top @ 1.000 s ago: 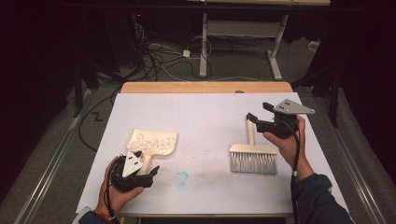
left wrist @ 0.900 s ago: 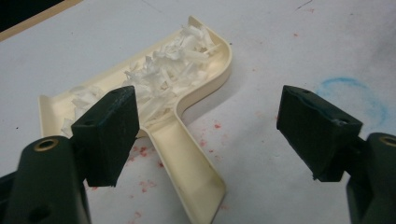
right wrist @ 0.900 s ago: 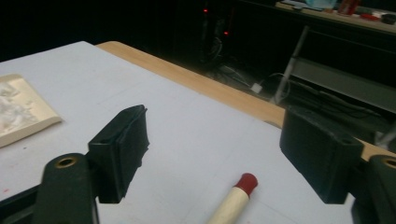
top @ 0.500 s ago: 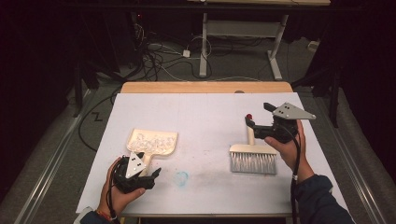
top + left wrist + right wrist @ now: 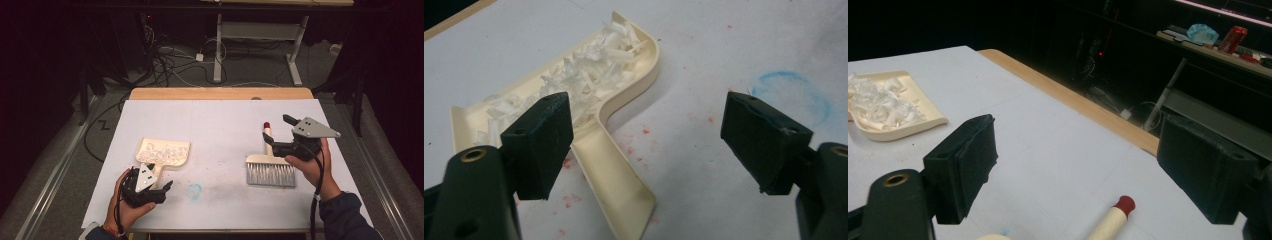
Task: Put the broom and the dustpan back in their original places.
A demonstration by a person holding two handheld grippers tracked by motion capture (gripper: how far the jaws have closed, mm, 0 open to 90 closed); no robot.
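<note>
Shreds (image 5: 162, 150) lying heaped in dustpan (image 5: 175, 161), table (image 5: 220, 125) looking swept; brush (image 5: 270, 170) lying flat at right; left gripper (image 5: 162, 190) hovering jaws wide beside dustpan handle; right gripper (image 5: 274, 134) hanging wide above brush handle; emptying probably remaining.

No words, labels, brand names or numbers can be read anywhere. The red can (image 5: 1233, 37) on the far shelf is too small and blurred to make out any print. The blue ring (image 5: 791, 95) on the table (image 5: 220, 125) is a smudged mark, not a letter or sign.
</note>
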